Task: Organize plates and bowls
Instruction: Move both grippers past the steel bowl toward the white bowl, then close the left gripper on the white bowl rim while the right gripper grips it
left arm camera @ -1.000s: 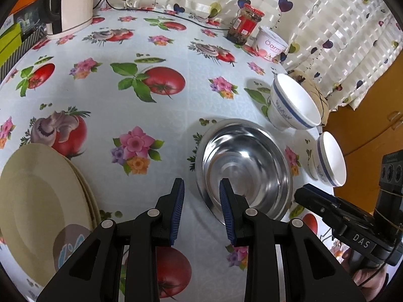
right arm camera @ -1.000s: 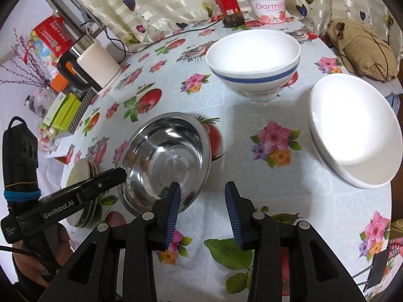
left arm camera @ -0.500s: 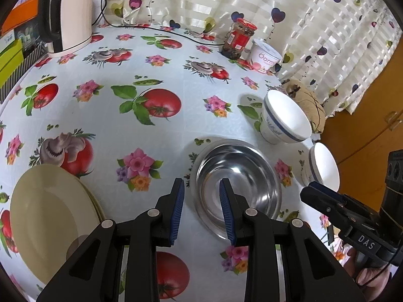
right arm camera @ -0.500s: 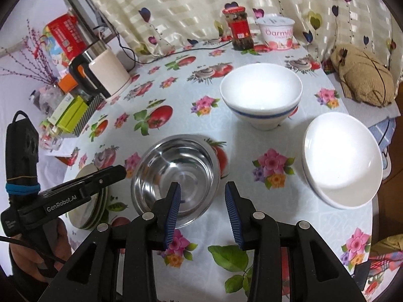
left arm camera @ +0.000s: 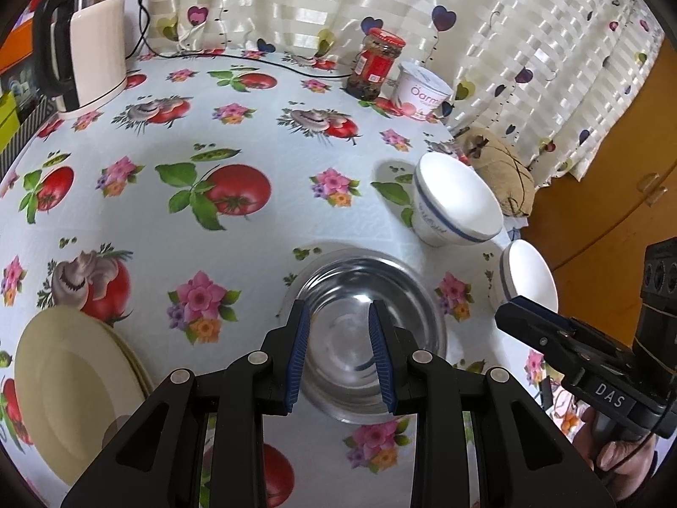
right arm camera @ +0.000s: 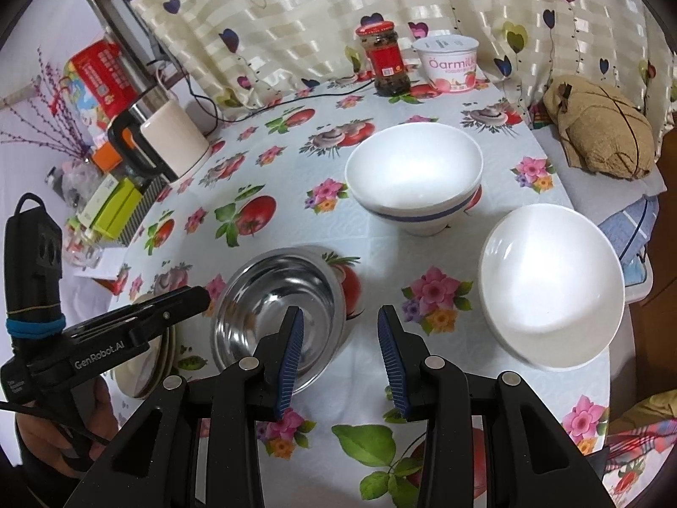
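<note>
A steel bowl (left arm camera: 372, 296) (right arm camera: 271, 296) sits on the flowered tablecloth. My left gripper (left arm camera: 338, 317) is open and empty, raised above the bowl's near side. My right gripper (right arm camera: 340, 317) is open and empty, raised above the cloth just right of the steel bowl. A deep white bowl with a blue stripe (left arm camera: 455, 199) (right arm camera: 414, 173) stands behind it. A shallow white bowl (left arm camera: 529, 279) (right arm camera: 550, 283) sits at the table's right edge. A stack of cream plates (left arm camera: 72, 389) (right arm camera: 144, 376) lies at the left, partly hidden by the left gripper in the right wrist view.
A kettle (left arm camera: 84, 38) (right arm camera: 165, 144) stands at the back left with a cord (left arm camera: 296, 67). A red-lidded jar (left arm camera: 374, 63) (right arm camera: 383, 57) and a yoghurt tub (left arm camera: 421, 91) (right arm camera: 448, 63) stand by the curtain. A brown bundle (right arm camera: 601, 131) lies off the right edge.
Both grippers have risen and pulled back from the table, so the bowls and plates look smaller and farther. Both stay open. No dish has moved.
</note>
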Demonstrator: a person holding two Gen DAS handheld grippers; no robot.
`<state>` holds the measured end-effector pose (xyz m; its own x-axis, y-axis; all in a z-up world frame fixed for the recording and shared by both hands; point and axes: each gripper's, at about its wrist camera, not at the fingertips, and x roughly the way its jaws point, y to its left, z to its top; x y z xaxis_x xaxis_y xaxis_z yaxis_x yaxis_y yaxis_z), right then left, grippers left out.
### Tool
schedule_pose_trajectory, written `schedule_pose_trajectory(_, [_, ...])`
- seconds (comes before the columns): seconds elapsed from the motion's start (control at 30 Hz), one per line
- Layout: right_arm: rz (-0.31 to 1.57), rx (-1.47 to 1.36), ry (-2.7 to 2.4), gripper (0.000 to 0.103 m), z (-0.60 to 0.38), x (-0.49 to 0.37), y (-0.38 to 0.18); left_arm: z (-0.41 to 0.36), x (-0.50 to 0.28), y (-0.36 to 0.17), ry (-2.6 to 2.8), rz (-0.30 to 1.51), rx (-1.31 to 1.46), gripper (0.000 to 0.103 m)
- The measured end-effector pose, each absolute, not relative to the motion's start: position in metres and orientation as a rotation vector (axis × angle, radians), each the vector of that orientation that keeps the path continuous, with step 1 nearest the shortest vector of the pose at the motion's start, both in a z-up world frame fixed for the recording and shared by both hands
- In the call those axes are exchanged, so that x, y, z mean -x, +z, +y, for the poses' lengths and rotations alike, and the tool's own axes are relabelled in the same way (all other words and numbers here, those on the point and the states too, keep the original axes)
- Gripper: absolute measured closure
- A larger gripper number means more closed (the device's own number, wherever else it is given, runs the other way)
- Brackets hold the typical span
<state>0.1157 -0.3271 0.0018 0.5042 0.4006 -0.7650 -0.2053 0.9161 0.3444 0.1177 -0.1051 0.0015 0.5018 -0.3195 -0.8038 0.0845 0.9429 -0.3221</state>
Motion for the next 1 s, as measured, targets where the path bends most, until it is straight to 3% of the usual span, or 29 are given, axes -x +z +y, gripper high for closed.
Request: schedule_pose_trajectory(1.0, [0.914, -0.266, 0.279, 0.067, -0.369, -0.146, 0.019, -0.158, -0.169, 0.017, -0.341, 1.015, 0.248, 0.073])
